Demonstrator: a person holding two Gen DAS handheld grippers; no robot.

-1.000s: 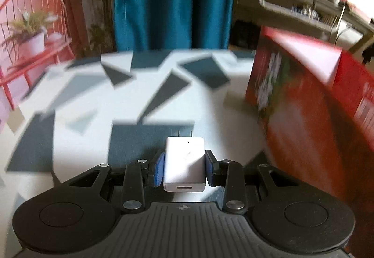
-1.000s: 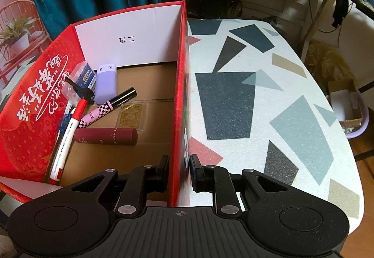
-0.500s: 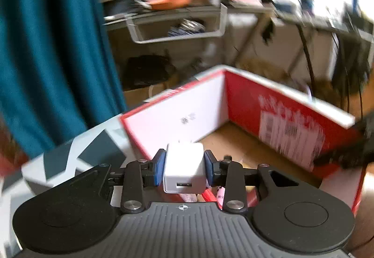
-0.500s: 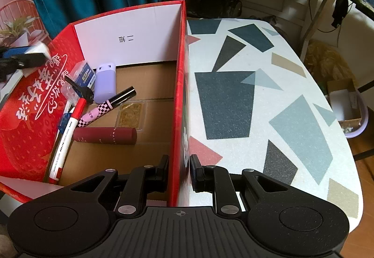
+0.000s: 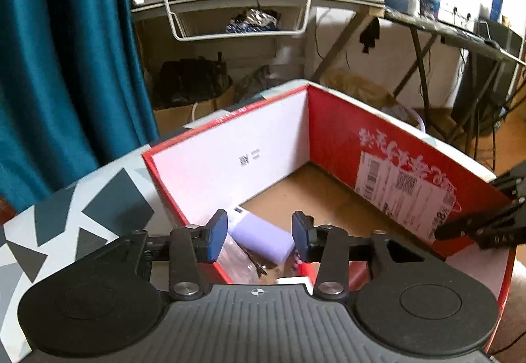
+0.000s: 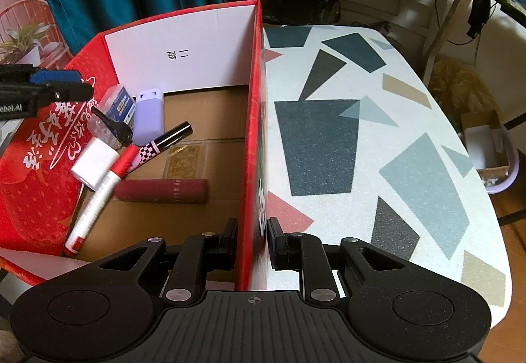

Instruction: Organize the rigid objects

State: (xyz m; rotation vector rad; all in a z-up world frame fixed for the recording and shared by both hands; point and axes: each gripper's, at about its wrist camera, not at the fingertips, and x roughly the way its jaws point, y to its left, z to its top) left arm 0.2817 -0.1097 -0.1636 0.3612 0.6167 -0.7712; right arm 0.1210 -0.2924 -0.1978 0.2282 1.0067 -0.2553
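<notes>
**Charger lands in the box while its wall is pinned**

Terrazzo-patterned tabletop (image 6: pixel 378 146) carries a red cardboard box (image 6: pixel 253 119) along its left edge. Inside, the white cube-shaped plastic charger (image 6: pixel 93 164) lies against the left wall, on a red-capped white marker (image 6: pixel 98 195). Left tongs (image 5: pixel 259 236) hover above, spread and empty. Right tongs (image 6: pixel 252 243) straddle the box's right wall, apparently clamping it so it stays put.

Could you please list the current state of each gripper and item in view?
left hand-held gripper: open, empty, over the box.
right hand-held gripper: shut on the red box's wall.
red box: open-topped, upright.
white charger: lying inside the box.
red-capped marker: capped, lying flat.
maroon tube: lying on its side.
</notes>
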